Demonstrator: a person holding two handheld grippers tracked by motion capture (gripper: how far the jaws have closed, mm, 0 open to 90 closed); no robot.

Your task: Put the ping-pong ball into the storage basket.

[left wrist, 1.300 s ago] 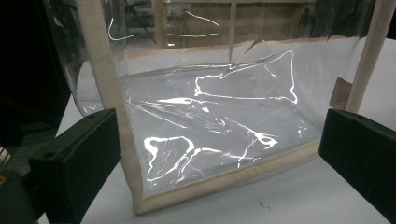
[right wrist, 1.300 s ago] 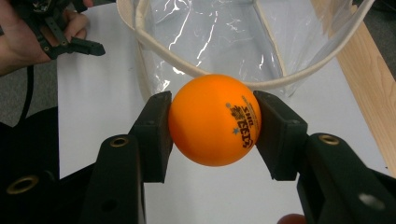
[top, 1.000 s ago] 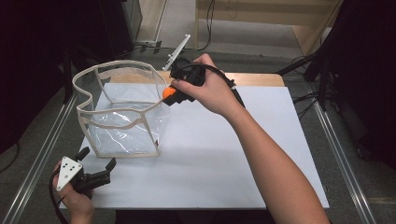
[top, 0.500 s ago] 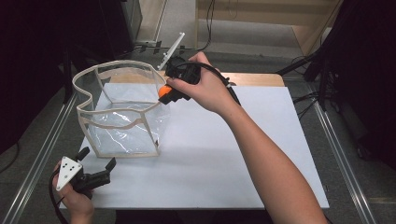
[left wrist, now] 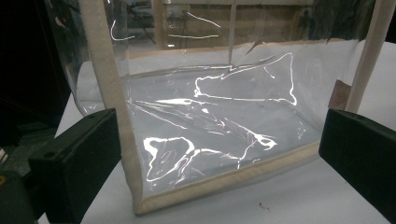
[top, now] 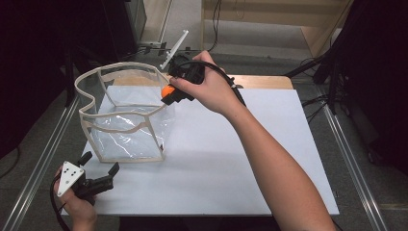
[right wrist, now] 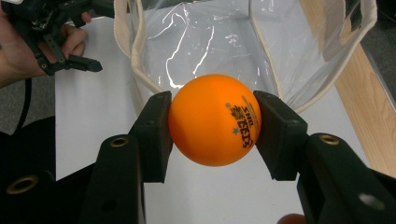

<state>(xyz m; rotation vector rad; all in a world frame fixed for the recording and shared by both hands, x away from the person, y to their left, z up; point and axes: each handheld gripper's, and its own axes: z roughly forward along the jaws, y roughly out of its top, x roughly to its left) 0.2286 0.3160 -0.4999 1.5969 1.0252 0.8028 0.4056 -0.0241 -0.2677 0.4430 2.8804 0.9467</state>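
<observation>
The right gripper [top: 169, 92] clamped the orange ball [right wrist: 214, 119] at the clear bag's [top: 126, 119] rim — its mouth probably just below; the left gripper [top: 98, 168] waited open, nearer its base.

White table [top: 250, 159], metal rails [top: 353, 159] alongside.

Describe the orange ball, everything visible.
The orange ball is a small, smooth, matte sphere that looks like a plastic table tennis ball, with dark printed lettering and small stars on one side. It is whole and clean. The right gripper holds it off the table, its two black fingers pressing on opposite sides. In the high view the ball sits at the rim of the clear bag, not yet inside. Nothing else touches it.
</observation>
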